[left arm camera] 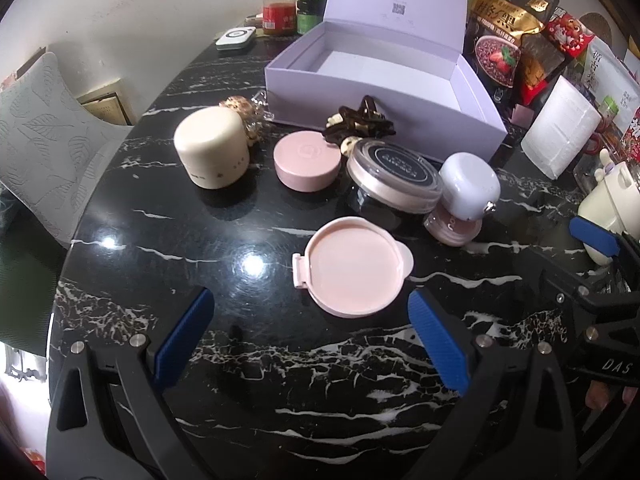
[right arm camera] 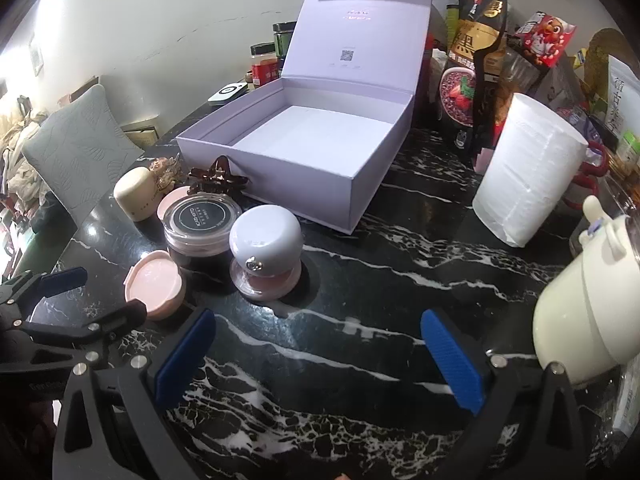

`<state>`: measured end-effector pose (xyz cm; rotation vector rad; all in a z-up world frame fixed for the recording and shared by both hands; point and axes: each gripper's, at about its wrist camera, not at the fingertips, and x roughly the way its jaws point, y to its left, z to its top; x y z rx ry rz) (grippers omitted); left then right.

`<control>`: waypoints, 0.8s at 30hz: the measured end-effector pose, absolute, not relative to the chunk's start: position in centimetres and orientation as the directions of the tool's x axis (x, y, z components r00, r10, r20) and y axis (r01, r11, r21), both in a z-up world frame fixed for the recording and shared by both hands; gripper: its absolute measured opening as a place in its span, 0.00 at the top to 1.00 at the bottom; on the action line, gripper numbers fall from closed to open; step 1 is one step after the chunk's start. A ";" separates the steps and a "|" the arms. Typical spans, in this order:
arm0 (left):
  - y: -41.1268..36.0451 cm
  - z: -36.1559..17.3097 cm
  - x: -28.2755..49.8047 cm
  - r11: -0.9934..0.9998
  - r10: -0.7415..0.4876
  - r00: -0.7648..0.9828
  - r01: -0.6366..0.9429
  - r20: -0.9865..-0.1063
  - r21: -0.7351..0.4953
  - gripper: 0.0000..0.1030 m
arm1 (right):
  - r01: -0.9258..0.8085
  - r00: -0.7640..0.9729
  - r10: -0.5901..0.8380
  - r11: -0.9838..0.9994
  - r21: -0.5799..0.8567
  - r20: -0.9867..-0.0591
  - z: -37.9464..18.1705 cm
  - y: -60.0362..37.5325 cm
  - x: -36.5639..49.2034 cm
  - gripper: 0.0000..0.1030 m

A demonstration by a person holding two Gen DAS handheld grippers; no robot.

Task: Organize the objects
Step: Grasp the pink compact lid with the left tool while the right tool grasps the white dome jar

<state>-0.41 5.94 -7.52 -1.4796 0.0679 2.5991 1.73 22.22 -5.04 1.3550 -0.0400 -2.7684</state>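
An open lavender box point(left arm camera: 384, 96) point(right arm camera: 304, 152) stands empty at the back of the black marble table. In front of it lie a cream jar point(left arm camera: 212, 146) point(right arm camera: 135, 194), a pink round case point(left arm camera: 307, 160), a black-lidded jar point(left arm camera: 394, 176) point(right arm camera: 202, 220), a white rounded case point(left arm camera: 470, 184) point(right arm camera: 265, 240) on a pink compact point(left arm camera: 452, 230), a brown hair claw point(left arm camera: 358, 122) point(right arm camera: 218, 178) and a flat pink compact point(left arm camera: 354, 272) point(right arm camera: 154, 284). My left gripper point(left arm camera: 312, 336) is open just short of the flat compact. My right gripper point(right arm camera: 320, 354) is open over bare table.
Snack bags point(left arm camera: 504, 32) point(right arm camera: 476, 52), jars point(left arm camera: 278, 10) and a white paper roll point(left arm camera: 560, 132) point(right arm camera: 528, 176) crowd the back and right. A cream kettle point(right arm camera: 588, 320) stands close by my right finger. A grey cushion point(left arm camera: 44, 144) sits off the table's left edge.
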 end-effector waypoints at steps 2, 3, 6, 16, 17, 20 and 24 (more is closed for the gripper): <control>6.0 -7.8 -0.6 -0.987 0.109 -0.497 -0.154 -0.861 -0.036 0.05 | 0.049 -0.610 -0.073 -0.997 0.055 -0.789 -5.3 22.2 1.4 0.00; 6.0 -8.0 -0.7 -0.987 0.109 -0.495 -0.155 -0.862 -0.036 0.05 | 0.051 -0.608 -0.075 -0.997 0.055 -0.791 -5.5 22.2 1.3 0.00; 6.1 -8.4 -1.2 -0.987 0.109 -0.484 -0.157 -0.868 -0.037 0.05 | 0.058 -0.599 -0.083 -0.996 0.061 -0.796 -5.9 22.2 0.7 0.00; 6.1 -9.3 -2.1 -0.984 0.131 -0.460 -0.166 -0.878 -0.059 0.05 | 0.079 -0.578 -0.107 -0.994 0.075 -0.809 -7.0 21.9 -1.1 0.05; 6.1 -9.4 -2.2 -0.984 0.134 -0.458 -0.167 -0.879 -0.063 0.05 | 0.079 -0.577 -0.106 -0.994 0.074 -0.810 -7.0 21.9 -1.3 0.05; 6.2 -9.9 -2.5 -0.983 0.135 -0.447 -0.172 -0.884 -0.063 0.05 | 0.090 -0.575 -0.109 -0.993 0.071 -0.811 -7.0 21.7 -1.8 0.06; 6.3 -10.0 -2.7 -0.982 0.131 -0.455 -0.180 -0.881 -0.054 0.05 | 0.111 -0.568 -0.121 -0.991 0.070 -0.814 -7.1 21.5 -2.3 0.08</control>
